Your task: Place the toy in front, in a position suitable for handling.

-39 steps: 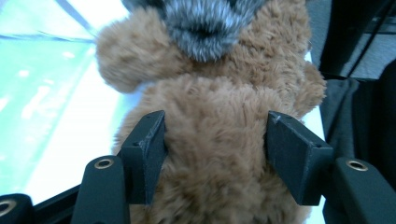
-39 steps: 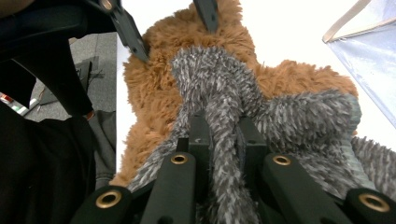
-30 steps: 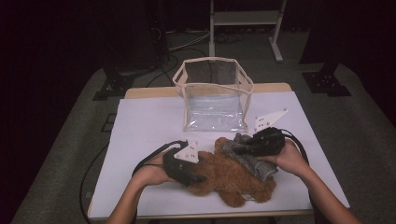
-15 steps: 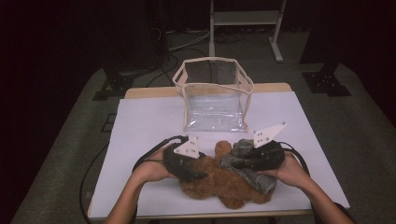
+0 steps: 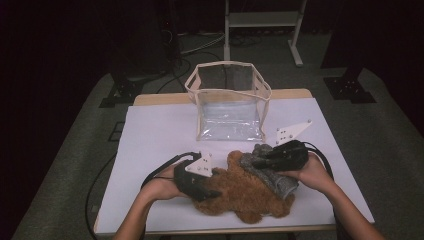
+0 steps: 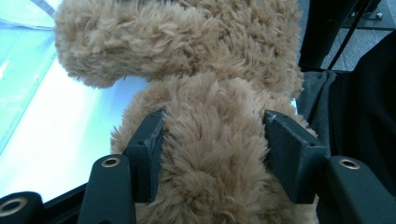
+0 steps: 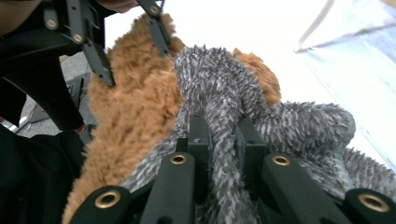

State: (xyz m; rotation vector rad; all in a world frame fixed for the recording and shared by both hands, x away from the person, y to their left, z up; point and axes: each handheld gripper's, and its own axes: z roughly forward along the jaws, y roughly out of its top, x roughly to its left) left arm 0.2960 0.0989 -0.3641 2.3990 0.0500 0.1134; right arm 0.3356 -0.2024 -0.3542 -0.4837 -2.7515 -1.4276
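Observation:
A brown plush bear lies at the front of the white table, with a grey plush toy draped over its right side. My left gripper reaches in from the left. In the left gripper view its pads press into a furry limb of the brown bear, and the left gripper has just been closing further on that limb. My right gripper comes in from the right. My right gripper is shut on a thin fold of the grey toy, beside the brown bear.
A clear plastic bag with beige trim stands open behind the toys at mid-table. Cables trail from both grippers across the tabletop. Beyond the table are dark floor and a metal stand.
Both hands have shifted only slightly around the toys. Each gripper keeps its hold, and the bag has not moved.

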